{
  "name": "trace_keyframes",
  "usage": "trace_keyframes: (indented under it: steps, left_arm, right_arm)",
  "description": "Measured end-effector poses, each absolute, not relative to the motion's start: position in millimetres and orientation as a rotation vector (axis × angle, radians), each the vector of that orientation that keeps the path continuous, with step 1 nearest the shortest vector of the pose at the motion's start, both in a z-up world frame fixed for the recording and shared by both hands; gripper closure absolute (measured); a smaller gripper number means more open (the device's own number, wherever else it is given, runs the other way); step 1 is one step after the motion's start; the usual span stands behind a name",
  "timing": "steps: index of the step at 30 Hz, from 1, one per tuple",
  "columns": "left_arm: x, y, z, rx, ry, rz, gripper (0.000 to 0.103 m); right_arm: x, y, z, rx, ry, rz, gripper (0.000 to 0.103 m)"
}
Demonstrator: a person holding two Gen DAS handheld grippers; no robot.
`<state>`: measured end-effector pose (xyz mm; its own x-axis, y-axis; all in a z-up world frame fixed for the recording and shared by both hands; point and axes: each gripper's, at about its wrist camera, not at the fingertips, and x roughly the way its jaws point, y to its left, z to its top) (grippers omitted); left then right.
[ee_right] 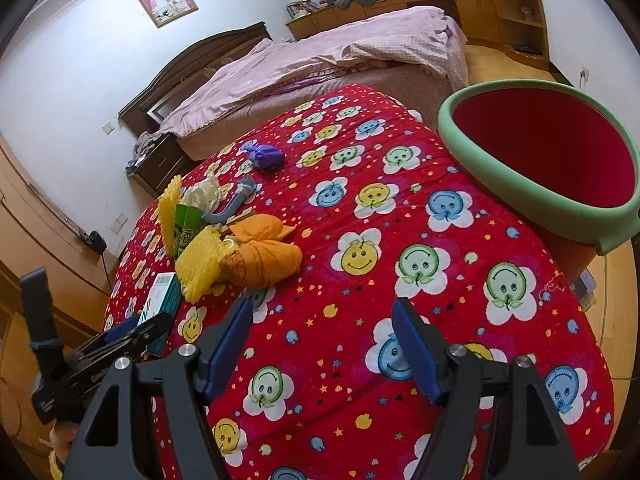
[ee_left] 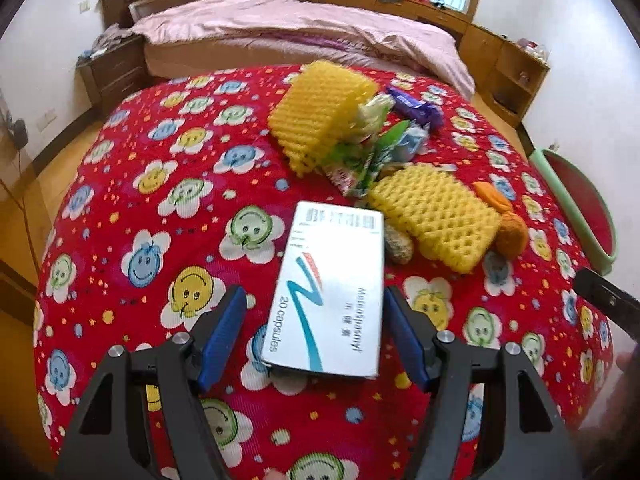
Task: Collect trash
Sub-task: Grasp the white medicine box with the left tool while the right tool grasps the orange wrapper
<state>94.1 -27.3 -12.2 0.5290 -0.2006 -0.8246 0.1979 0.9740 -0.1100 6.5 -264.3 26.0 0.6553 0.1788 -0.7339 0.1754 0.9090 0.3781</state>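
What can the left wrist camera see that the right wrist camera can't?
Only the left wrist view shows the medicine box face up, lying between the left gripper's open fingers. Only the right wrist view shows the framed photo on the wall and the whole basin. Both show the flowery red cover, the yellow foam nets and the orange bag.

A white medicine box (ee_left: 328,292) with a blue and red swoosh and "20 capsules" printed on it lies flat on the red flowered cloth, nearest of the litter. Just beyond it sit two pieces of yellow foam netting (ee_left: 436,216), one flat beside the box and one bunched higher up (ee_left: 316,116), with green and white wrappers (ee_left: 360,164) crumpled between them, a purple wrapper (ee_right: 265,157) farther back, and a twisted orange wrapper (ee_right: 264,258) touching the nearer netting. The bin (ee_right: 532,200), green-rimmed and red inside, stands empty at the cloth's edge, well apart from the pile.
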Motion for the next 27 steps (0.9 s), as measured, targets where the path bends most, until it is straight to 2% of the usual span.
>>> trace_keyframes:
  steps: [6,8,9,27]
  left_arm:
    - [95.9,-31.9,-15.7,0.028,0.977,-0.213,0.034]
    - [95.7,-32.1,-14.7,0.023,0.965,-0.209,0.048]
    - [95.7,-31.7,-14.1,0.018,0.962,-0.210,0.049]
    - [104.1,-10.2,15.0,-0.119,0.869,-0.204,0.051]
  right_arm:
    - [10.6,-260.5,24.2,0.407,0.868,0.012,0.029]
    - [14.1,-257.5,23.4,0.402,0.876,0.024,0.029]
    - [15.1,-256.0,23.6,0.396,0.877,0.028,0.029]
    - [59.4,-228.6,11.2,0.239,0.916,0.091,0.029]
